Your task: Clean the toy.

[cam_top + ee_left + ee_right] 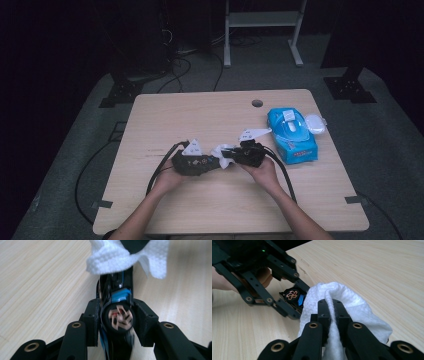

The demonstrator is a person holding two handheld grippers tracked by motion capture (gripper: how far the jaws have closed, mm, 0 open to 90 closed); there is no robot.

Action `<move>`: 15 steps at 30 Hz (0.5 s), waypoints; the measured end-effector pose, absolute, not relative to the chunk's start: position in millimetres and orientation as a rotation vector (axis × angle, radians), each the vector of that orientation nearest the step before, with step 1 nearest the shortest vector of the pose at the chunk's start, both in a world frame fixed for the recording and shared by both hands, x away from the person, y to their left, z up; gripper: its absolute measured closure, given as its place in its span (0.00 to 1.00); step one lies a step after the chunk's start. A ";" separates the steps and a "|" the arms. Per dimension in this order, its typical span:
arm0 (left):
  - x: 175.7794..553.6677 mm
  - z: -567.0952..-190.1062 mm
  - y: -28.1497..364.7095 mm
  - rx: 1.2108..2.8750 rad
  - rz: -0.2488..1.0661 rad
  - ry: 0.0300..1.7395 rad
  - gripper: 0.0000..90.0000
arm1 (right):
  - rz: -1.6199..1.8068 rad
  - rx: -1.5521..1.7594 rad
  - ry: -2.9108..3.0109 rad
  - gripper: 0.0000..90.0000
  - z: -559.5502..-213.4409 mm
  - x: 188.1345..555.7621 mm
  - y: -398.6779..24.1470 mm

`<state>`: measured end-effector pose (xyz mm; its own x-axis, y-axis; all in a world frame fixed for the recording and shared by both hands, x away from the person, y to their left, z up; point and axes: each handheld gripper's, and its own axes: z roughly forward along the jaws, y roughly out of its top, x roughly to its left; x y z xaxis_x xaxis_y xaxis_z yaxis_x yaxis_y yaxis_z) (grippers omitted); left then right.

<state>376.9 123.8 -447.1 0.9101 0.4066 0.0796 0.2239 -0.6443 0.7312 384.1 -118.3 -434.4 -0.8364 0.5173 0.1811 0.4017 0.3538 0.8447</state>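
Our right gripper (331, 307) has its fingers pressed together on a fold of the white wipe (362, 312), which bulges out over and beyond the fingertips. Our left gripper (117, 312) pinches the black tool (117, 320) from both sides, the pads lying against it near its round end with the copper-coloured emblem. The wipe is draped over the far part of the tool, just past the left fingers and touching it. We judge the cleaning to be under way: a wipe is out and in our grip, the tool is lifted and steadied, and the cloth is on it. The rest of the tool's length probably has yet to be rubbed, and after that both things have to be set down. The left gripper view shows the tool end-on, with its blue stripes, and the wipe wrapped around its far end. The right gripper view shows how firmly the wipe is nipped and the left fingers clasping the tool from the side. The high view adds the blue pack of wipes (292, 137), lying on the table (200, 110) out beyond our right gripper, apart from it.
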 end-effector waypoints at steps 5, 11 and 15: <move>378.8 -447.5 119.1 2.311 0.314 0.441 0.69 | 1.476 0.825 2.488 0.95 -433.3 381.4 -118.1; 378.8 -447.8 124.2 2.304 0.297 0.446 0.70 | 1.425 0.855 2.460 0.95 -432.2 384.3 -136.0; 380.1 -446.5 122.6 2.315 0.295 0.445 0.70 | 1.423 0.881 2.437 0.95 -432.4 384.0 -142.4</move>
<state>380.1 122.6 -446.5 0.9131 0.4002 0.0780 0.2283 -0.6604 0.7153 384.0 -142.4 -432.4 -0.8067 0.5758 0.1330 0.3987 0.3643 0.8416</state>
